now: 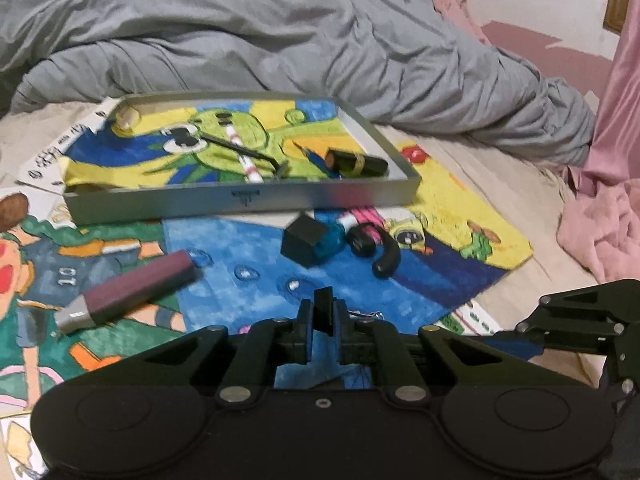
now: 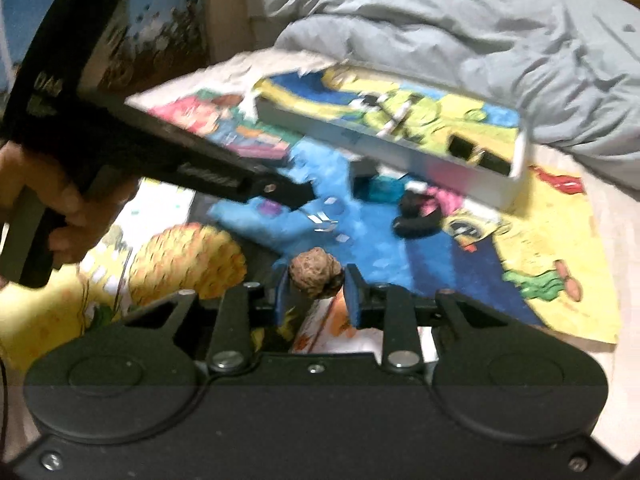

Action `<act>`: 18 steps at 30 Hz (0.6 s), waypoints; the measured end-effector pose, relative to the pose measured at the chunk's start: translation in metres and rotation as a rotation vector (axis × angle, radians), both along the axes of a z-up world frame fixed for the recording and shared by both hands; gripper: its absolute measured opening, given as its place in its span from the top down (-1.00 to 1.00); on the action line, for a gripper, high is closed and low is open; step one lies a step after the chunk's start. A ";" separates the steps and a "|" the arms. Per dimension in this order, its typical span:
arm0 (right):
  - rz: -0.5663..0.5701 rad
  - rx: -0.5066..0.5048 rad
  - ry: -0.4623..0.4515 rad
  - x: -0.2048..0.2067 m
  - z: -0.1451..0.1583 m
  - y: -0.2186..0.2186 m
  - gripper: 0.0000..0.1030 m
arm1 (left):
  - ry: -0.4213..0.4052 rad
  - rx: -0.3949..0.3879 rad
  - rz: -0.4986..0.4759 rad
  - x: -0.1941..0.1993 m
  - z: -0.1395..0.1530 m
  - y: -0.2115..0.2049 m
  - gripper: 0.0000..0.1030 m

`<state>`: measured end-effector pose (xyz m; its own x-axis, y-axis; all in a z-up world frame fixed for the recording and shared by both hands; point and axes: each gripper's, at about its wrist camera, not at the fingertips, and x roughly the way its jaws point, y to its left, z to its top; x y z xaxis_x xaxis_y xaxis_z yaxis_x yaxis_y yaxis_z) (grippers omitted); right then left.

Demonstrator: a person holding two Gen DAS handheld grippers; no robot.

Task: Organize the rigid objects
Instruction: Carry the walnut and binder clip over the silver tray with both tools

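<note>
A grey duvet (image 1: 280,32) is filling the top of both views, bunched behind everything else. Below it, bright drawings (image 1: 240,248) are covering the bed. A shallow grey tray (image 1: 248,198) is sitting on them at centre frame, holding a dark tube (image 1: 356,162), a blue pencil (image 1: 316,156) and a striped stick (image 1: 244,152). At lower left, a maroon block (image 1: 136,288) is lying outside the tray. Just below the tray's front wall, a black cube (image 1: 302,240), a teal bottle (image 1: 332,240) and a curved black piece (image 1: 386,260) are clustering together. The left gripper (image 1: 323,316) is pinching a thin dark clip (image 1: 323,304) at bottom centre. In the right view, the right gripper (image 2: 316,284) is squeezing a walnut (image 2: 316,276).
</note>
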<state>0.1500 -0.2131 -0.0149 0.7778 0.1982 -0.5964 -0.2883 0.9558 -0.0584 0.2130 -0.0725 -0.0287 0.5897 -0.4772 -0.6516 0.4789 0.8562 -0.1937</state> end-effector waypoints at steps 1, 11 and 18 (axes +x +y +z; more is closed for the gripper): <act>-0.017 0.011 -0.019 -0.001 0.003 -0.004 0.59 | -0.012 -0.002 0.009 -0.001 0.004 0.000 0.82; -0.189 0.085 -0.227 0.002 0.025 -0.033 0.59 | -0.167 -0.096 0.062 0.000 0.052 -0.009 0.82; -0.289 0.114 -0.298 0.030 0.029 -0.056 0.59 | -0.233 -0.156 0.133 0.020 0.063 -0.022 0.82</act>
<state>0.1796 -0.2688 0.0143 0.9462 -0.0010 -0.3237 0.0053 0.9999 0.0124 0.2328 -0.0942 0.0339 0.7786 -0.4697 -0.4162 0.4119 0.8828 -0.2258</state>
